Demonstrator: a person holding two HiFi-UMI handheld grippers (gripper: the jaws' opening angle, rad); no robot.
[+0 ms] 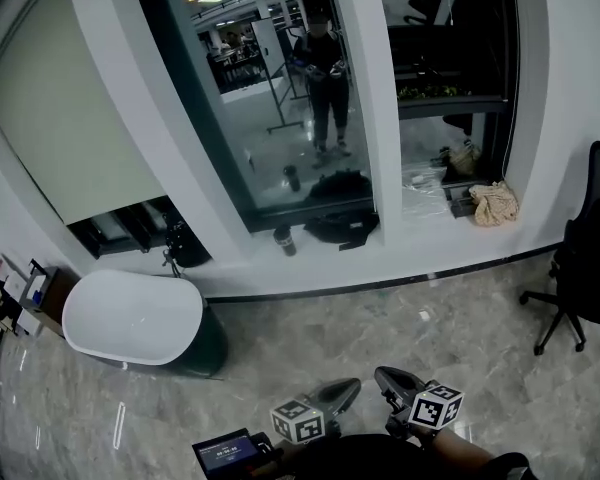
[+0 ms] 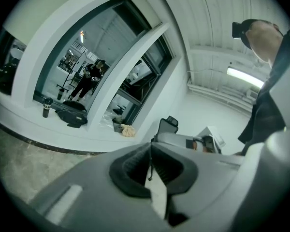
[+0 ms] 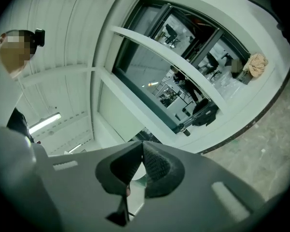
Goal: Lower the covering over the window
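A pale roller blind [image 1: 70,118] covers most of the left window, with a dark gap under its lower edge. The middle window [image 1: 270,88] is bare dark glass that reflects a standing person. My left gripper [image 1: 345,393] and right gripper [image 1: 392,377] hover low over the floor, well short of the sill, tips close together. Both are shut with nothing between the jaws. In the left gripper view the shut jaws [image 2: 151,151] point toward the bare window [image 2: 96,57]. Past the right gripper [image 3: 141,151] the blind [image 3: 118,112] shows.
A white oval tub [image 1: 135,318] stands left, under the blind. A black bag [image 1: 340,230] and a cup [image 1: 285,240] sit on the sill, a beige bundle [image 1: 494,204] further right. A black office chair [image 1: 585,268] is at the right edge. Marble floor lies between.
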